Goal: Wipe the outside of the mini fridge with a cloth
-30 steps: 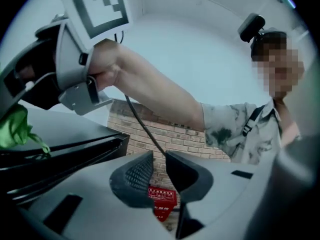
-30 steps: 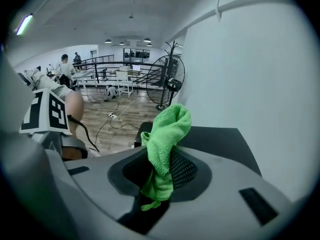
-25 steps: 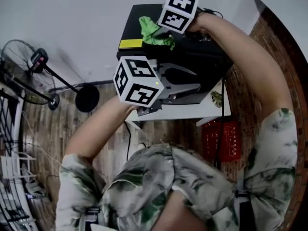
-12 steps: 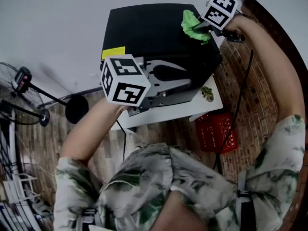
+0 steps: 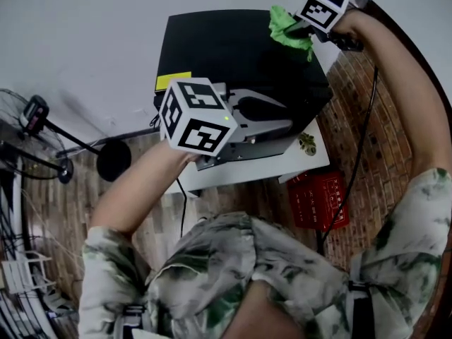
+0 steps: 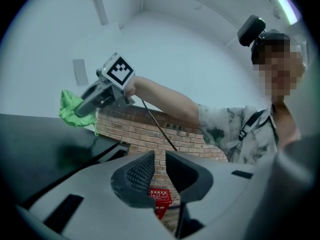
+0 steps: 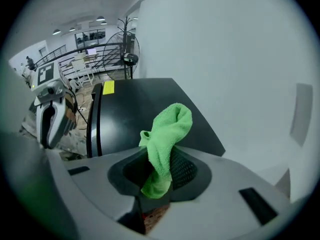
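Right gripper [image 7: 159, 170]: you are clamping its jaws on the green cloth [image 7: 169, 129].
Cloth: it is hanging at the mini fridge [image 5: 226, 55] top's 1 o'clock corner, head view.
Left gripper [image 6: 159, 170]: you are holding its jaws slightly parted, gripping nothing, at the fridge's 6 o'clock edge.

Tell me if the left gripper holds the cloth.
No: the left gripper has nothing between its jaws; the cloth is clamped in the right gripper.
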The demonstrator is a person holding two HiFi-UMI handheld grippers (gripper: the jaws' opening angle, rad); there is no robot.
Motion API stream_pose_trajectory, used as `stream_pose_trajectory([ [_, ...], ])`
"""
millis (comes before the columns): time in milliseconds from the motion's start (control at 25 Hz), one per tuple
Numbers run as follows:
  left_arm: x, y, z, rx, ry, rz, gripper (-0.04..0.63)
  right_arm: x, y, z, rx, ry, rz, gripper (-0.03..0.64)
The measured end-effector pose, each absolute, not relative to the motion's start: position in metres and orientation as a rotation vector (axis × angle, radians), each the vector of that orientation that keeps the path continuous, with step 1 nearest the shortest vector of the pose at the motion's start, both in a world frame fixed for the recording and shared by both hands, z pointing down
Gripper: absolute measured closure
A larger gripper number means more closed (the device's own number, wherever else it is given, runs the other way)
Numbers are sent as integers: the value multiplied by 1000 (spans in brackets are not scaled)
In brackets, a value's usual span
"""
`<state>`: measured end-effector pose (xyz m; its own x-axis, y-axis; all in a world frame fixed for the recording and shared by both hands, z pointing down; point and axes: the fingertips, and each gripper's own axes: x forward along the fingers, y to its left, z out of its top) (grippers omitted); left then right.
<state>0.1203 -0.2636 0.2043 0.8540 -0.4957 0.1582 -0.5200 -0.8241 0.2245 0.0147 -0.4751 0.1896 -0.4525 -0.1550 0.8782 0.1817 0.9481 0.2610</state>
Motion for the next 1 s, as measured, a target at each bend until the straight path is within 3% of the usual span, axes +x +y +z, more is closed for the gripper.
stream_pose_trajectory([
  [320,115,-256,196,2762,-797,126,518,-124,-368,191,-315,-2037,-545,511],
  [560,107,-255,200,2735,-854,105,518,-184,-319,222,-477,-2001,-571,512],
  [1000,104,-255,196,2740,-853,92,518,-129,-428,227,-267,-1944,-483,512],
])
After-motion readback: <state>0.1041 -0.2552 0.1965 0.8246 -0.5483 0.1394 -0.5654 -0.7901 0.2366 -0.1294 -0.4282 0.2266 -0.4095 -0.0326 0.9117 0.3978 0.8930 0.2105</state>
